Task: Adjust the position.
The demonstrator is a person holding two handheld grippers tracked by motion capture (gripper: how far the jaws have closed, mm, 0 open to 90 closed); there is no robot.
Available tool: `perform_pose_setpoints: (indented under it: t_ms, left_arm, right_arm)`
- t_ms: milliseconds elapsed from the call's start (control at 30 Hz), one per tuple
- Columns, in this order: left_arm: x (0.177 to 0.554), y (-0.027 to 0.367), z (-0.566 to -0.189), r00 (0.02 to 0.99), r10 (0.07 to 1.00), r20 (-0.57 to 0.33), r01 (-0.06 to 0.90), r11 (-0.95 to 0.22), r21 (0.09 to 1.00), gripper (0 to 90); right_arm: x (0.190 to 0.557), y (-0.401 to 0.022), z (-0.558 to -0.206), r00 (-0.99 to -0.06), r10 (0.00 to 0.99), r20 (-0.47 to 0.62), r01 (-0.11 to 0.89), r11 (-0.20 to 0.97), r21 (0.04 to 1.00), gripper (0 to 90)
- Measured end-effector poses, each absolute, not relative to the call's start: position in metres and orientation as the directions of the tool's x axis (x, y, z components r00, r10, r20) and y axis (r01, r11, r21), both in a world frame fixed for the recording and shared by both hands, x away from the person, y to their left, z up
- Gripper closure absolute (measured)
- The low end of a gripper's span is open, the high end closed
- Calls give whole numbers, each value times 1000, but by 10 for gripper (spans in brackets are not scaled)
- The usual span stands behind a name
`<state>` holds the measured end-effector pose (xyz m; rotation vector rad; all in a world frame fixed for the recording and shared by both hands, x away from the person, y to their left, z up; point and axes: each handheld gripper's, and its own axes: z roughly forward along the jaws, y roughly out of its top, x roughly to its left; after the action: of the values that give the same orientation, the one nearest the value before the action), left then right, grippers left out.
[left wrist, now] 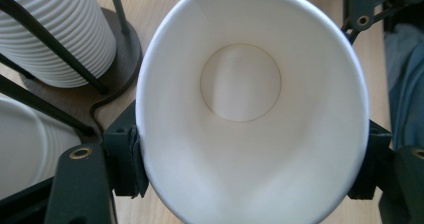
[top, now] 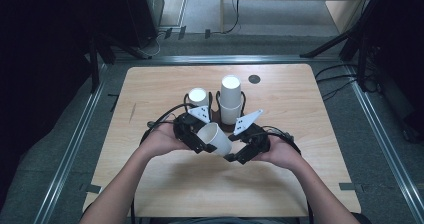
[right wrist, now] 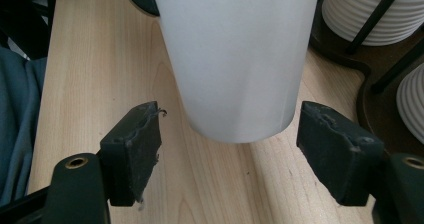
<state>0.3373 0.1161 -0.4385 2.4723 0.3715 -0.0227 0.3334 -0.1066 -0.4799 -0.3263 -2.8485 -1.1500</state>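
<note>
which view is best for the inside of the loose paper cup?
The left gripper view: it looks straight into the paper cup, showing rim, inner wall and round bottom, with the left tongs pressing both sides. The right gripper view shows its outer wall and closed base between open right tongs. The high view shows it small and tilted.

The white paper cup point(left wrist: 250, 114), empty and squeezed slightly oval at the rim, lies tilted on its side between the left hand-held gripper point(left wrist: 250, 164)'s jaws, mouth toward that gripper, its closed base pointing between the open jaws of the right hand-held gripper point(right wrist: 235, 149).
</note>
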Motion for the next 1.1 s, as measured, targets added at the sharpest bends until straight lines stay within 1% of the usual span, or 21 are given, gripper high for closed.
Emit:
perform_pose_setpoints:
  t_ms: [200, 433, 533, 700, 900, 967, 1100]
  left_arm:
    - [338, 110, -436, 966, 243, -84, 250, -814, 524, 252]
    - [334, 103, -439, 975, 218, -40, 211, -852, 479, 252]
    - [332, 99, -440, 979, 202, -28, 190, -855, 483, 251]
    - [330, 96, -438, 982, 182, -41, 178, -846, 503, 251]
    - [328, 93, -439, 985, 162, -51, 164, -832, 531, 246]
    - [328, 92, -440, 985, 161, -56, 165, -830, 533, 246]
    - [328, 93, -442, 985, 158, -63, 167, -824, 542, 237]
  right_arm:
    - [333, -106, -481, -976, 176, 128, 216, 708, 673, 257]
    - [332, -103, -483, -978, 166, 126, 207, 716, 666, 257]
    - [331, -101, -484, -979, 159, 126, 202, 718, 666, 257]
    - [331, -99, -486, -980, 156, 124, 199, 724, 660, 264]
    - [331, -97, -487, -981, 140, 135, 194, 719, 668, 298]
    - [331, -96, -487, -982, 126, 139, 187, 716, 672, 323]
    - [329, -95, -487, -983, 122, 139, 184, 723, 666, 334]
